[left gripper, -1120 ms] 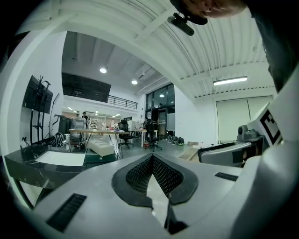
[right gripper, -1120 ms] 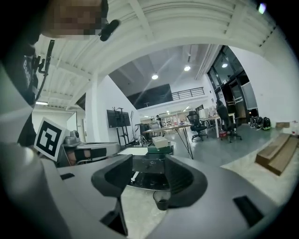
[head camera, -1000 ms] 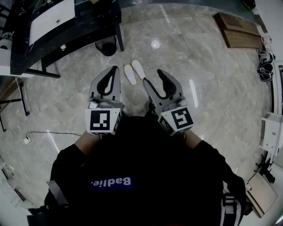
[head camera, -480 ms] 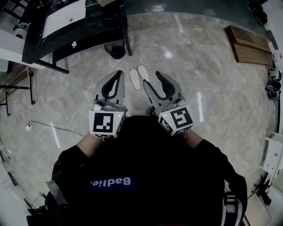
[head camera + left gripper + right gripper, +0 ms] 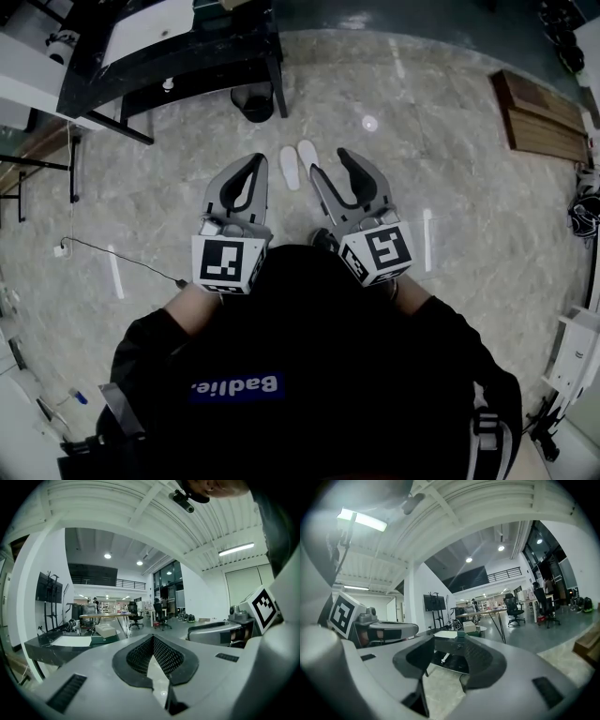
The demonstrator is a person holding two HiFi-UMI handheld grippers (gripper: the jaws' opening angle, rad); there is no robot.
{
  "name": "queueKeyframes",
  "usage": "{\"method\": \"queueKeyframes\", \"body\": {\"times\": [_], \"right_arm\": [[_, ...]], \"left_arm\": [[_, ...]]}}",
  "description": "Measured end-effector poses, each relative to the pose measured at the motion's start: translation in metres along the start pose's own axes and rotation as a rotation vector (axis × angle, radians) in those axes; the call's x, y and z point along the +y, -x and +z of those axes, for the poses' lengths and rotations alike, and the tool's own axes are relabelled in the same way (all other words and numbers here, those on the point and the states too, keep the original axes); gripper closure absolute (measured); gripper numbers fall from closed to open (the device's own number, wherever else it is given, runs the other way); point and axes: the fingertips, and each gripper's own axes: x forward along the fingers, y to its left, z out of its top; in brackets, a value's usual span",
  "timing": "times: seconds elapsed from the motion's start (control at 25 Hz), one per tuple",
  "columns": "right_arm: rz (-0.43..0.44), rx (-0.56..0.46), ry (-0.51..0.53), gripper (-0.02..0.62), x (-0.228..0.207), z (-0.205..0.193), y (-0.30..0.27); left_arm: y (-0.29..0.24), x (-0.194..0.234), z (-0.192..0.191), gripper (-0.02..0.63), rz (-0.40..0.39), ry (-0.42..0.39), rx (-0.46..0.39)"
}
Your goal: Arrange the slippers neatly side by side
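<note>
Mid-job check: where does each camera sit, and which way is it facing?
Head view: on the person's head, facing steeply down at the floor and slippers; shows dark top, left hand-held gripper and right hand-held gripper.
Left gripper view: on the left hand-held gripper, facing across the room past its touching jaws.
Right gripper view: on the right hand-held gripper, facing the black table between its parted jaws.
Shared: each gripper view catches the other hand-held gripper.

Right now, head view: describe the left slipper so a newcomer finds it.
Find the black table top left, then the dark bin by its leg. Below the bin lie two white slippers; it is the left slipper, sitting slightly nearer the person than the right slipper.
</note>
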Motion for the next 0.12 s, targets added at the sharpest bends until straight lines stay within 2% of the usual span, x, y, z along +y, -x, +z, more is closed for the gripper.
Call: {"method": "queueKeyframes", "body": {"times": [0.12], "right_arm": [[-0.006,-0.006,0.005,0.394,-0.0072,-0.0002,-0.0036]], "left_arm": [[-0.0049,0.0004,-0.0021,0.609,0.004,0.007,0.0]]}}
